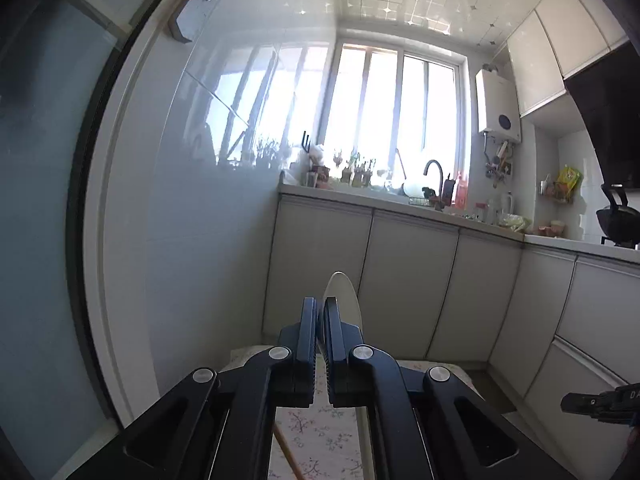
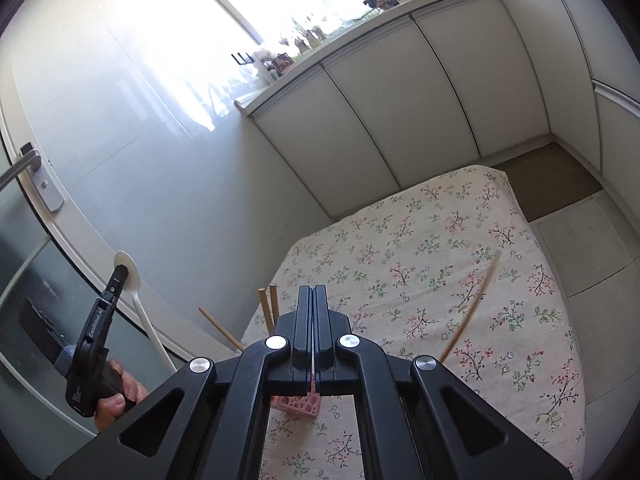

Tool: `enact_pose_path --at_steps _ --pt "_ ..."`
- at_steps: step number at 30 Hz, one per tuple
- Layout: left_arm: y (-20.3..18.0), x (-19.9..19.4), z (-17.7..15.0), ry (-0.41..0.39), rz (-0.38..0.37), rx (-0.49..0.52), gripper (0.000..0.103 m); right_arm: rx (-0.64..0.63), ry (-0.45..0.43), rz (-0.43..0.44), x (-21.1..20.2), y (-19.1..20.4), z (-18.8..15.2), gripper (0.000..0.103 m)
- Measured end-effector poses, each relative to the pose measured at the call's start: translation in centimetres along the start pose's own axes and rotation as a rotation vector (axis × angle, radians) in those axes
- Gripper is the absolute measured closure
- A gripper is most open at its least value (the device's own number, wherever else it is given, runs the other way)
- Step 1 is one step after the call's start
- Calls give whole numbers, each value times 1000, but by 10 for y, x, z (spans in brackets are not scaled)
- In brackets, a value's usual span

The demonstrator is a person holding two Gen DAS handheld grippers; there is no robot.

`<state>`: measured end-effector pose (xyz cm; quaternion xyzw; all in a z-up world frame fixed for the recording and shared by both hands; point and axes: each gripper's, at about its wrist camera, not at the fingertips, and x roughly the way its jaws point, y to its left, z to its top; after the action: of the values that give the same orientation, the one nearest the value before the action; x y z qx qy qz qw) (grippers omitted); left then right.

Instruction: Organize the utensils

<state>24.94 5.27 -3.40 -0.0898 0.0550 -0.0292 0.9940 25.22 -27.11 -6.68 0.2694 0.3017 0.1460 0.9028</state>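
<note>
My left gripper (image 1: pixel 319 308) is shut on a white plastic spoon (image 1: pixel 344 294), whose bowl sticks up past the fingertips. The right wrist view shows that gripper (image 2: pixel 120 274) off to the left of the table, held by a hand (image 2: pixel 116 394), with the spoon (image 2: pixel 134 280) handle hanging down. My right gripper (image 2: pixel 314 294) is shut with nothing seen between its fingers, above a pink perforated holder (image 2: pixel 298 402). Wooden chopsticks (image 2: pixel 267 306) stand up out of the holder, left of the fingers. Another chopstick (image 2: pixel 474 300) slants at the right, its lower end hidden behind the gripper.
The table wears a floral cloth (image 2: pixel 440 240). Pale kitchen cabinets (image 2: pixel 400 100) run along the far side and right, under a crowded counter with a tap (image 1: pixel 434 176) below a window. A glossy wall and a door with a handle (image 2: pixel 36 176) stand to the left.
</note>
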Motion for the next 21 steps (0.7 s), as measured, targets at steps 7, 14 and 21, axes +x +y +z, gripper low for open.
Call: enact_pose_path --at_steps 7,14,21 --pt "17 -4 -7 44 -2 -52 100 144 217 -290 19 -80 9 69" --pt "28 2 -17 71 -24 -83 100 289 398 -482 97 -166 2 62" --pt "40 8 -28 85 -25 -109 100 299 442 -648 164 -196 11 69"
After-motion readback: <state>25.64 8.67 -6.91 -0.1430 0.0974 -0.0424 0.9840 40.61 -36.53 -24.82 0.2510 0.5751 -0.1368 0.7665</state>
